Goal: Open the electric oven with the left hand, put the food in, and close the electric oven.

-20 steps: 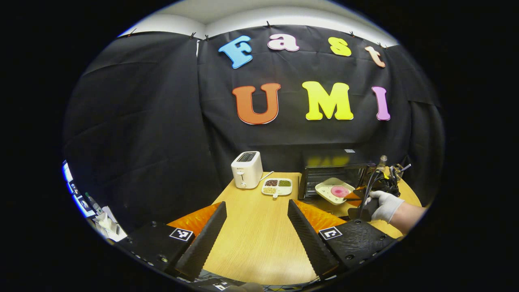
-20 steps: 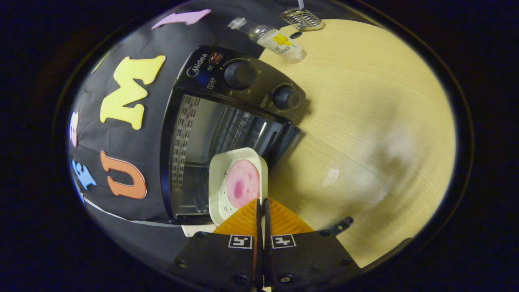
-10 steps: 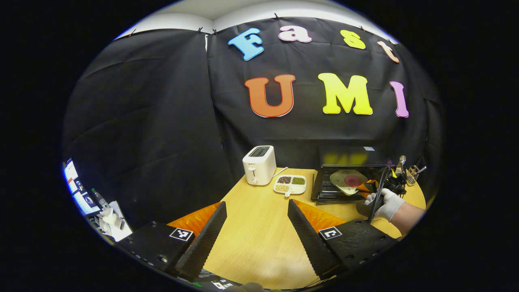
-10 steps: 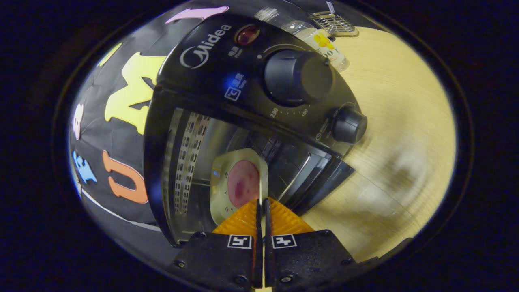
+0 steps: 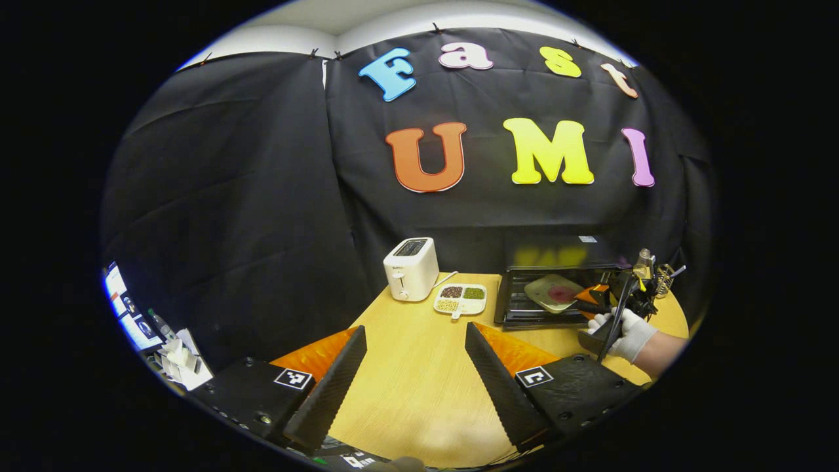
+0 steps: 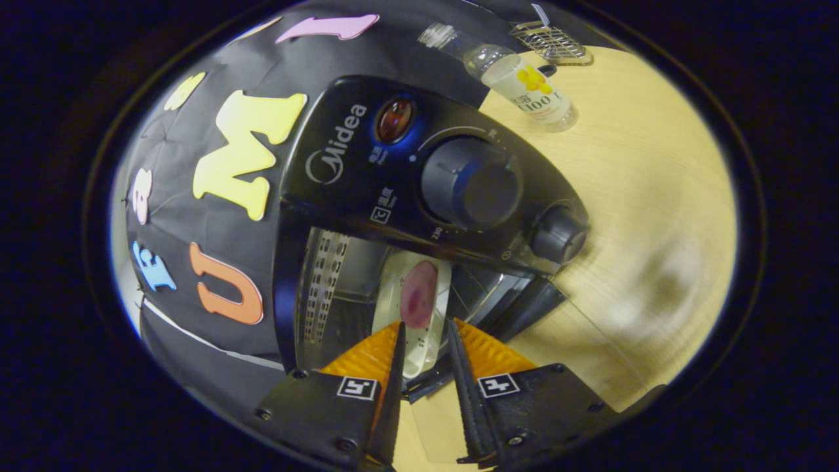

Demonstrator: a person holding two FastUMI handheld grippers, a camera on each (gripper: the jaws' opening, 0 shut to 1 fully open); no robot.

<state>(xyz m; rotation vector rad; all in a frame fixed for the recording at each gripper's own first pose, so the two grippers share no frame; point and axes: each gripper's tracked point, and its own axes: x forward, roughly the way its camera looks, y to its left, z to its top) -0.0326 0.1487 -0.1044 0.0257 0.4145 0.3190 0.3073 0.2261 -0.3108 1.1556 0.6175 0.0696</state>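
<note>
Oven (image 6: 419,190) stands open at the far right of the wooden table (image 5: 413,373), its door (image 5: 534,318) folded down flat toward the table. In the right gripper view its control panel is close, with two dark knobs (image 6: 472,187) and a red lamp (image 6: 393,119) above the cavity. A pale plate (image 6: 413,314) carrying a round pink slice of food (image 6: 418,295) sits inside the cavity mouth, tilted in that view; whether it rests flat on the rack I cannot tell.

The right gripper (image 6: 425,357) is just in front of the plate with its fingers parted by a narrow gap, the plate's near edge lying between them; neither finger visibly presses on it. In the left gripper view the same tool is seen far off at the oven's front, held by a gloved hand (image 5: 628,331).

The left gripper (image 5: 414,367) hovers over the near part of the table, well apart from the oven, its fingers spread wide with nothing between them.

Left of the oven sits a white divided dish (image 5: 461,299) holding brown, green and tan fillings, and beyond it a white toaster (image 5: 411,269). A clear bottle (image 6: 518,75) and a wire rack (image 6: 547,39) stand on the table behind the oven's right side.
</note>
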